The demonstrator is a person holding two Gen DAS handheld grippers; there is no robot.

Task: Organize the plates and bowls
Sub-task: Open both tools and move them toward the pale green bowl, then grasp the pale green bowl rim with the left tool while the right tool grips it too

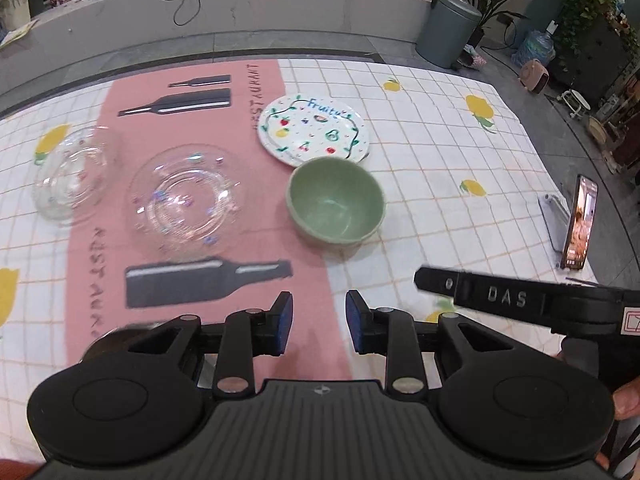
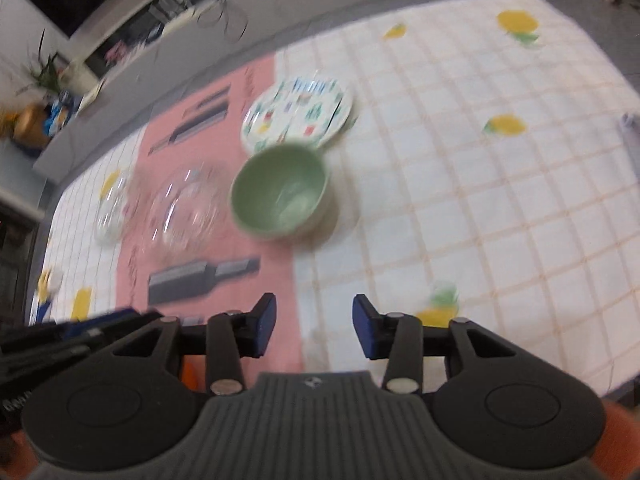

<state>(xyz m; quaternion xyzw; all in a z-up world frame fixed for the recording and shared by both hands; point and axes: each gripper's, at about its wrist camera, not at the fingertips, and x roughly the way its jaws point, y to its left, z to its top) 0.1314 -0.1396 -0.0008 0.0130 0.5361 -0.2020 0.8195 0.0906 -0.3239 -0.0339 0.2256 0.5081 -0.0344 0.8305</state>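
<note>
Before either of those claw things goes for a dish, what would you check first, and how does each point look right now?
1. Left gripper open and holding nothing: ok.
2. Right gripper open and holding nothing: ok.
3. Green bowl upright with nothing inside: ok.
4. Green bowl apart from the fruit plate: cannot tell, their rims meet or overlap in both views.
5. Glass plate and glass bowl apart from each other: ok.
6. Right camera's view sharp enough to aim: not ok, it is blurred.
7. Phone standing at the table edge, away from the dishes: ok.

Propped phone [image 1: 580,224]; grey bin [image 1: 450,28]
</note>
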